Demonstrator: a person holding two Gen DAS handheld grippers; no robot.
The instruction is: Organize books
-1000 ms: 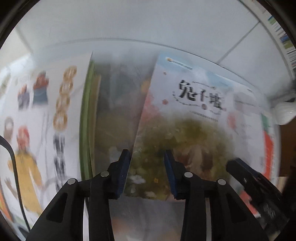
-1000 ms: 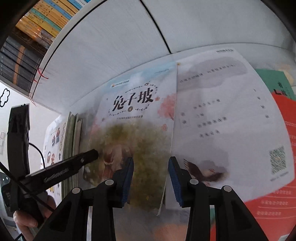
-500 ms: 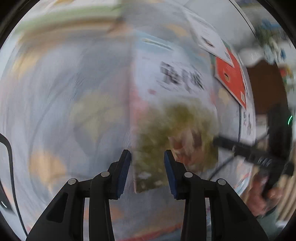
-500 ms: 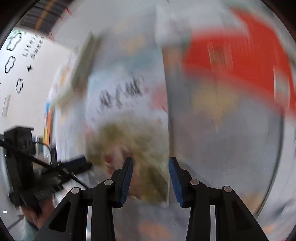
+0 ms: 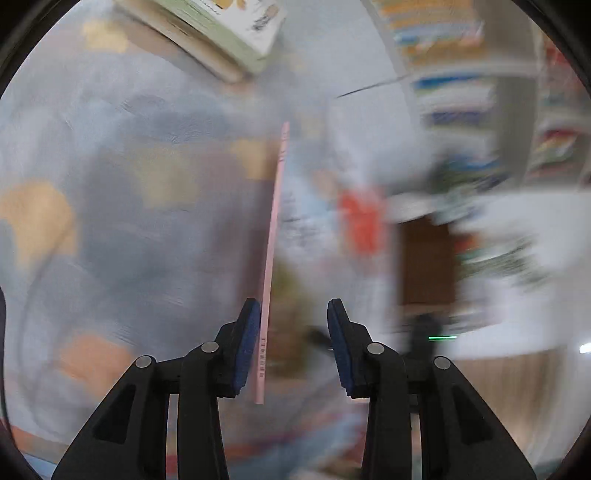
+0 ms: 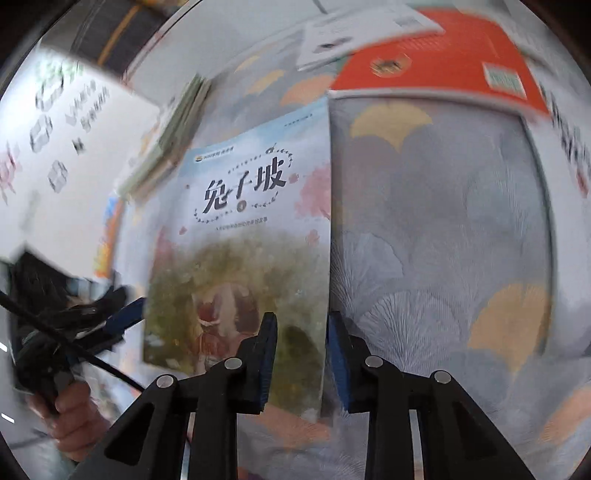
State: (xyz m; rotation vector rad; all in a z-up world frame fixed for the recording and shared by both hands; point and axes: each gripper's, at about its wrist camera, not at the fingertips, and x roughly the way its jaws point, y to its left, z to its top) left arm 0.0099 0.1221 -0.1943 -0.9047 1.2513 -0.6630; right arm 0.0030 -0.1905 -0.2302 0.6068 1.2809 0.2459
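A thin picture book (image 6: 240,221) with a pale blue cover, black title and green scene hangs tilted over the leaf-patterned cloth. Its right edge runs between the fingers of my right gripper (image 6: 301,339) and lies against the right pad. These jaws are closing, and a gap still shows. In the left wrist view I see the book edge-on as a pink spine (image 5: 272,240). It lies along the left pad of my left gripper (image 5: 291,328), whose jaws stand apart. That gripper's blue pad (image 6: 125,317) also shows at the book's left edge.
A stack of green-edged books (image 5: 221,37) lies at the cloth's far side. A red book (image 6: 436,62) and a white one (image 6: 351,33) lie beyond the held book. Blurred bookshelves (image 5: 461,74) fill the right of the left view. A hand (image 6: 74,413) grips the left tool.
Both grippers have swung with the book away from the white book and the stack, out over the patterned cloth. The left view has turned to see the book edge-on. The right jaws have narrowed.
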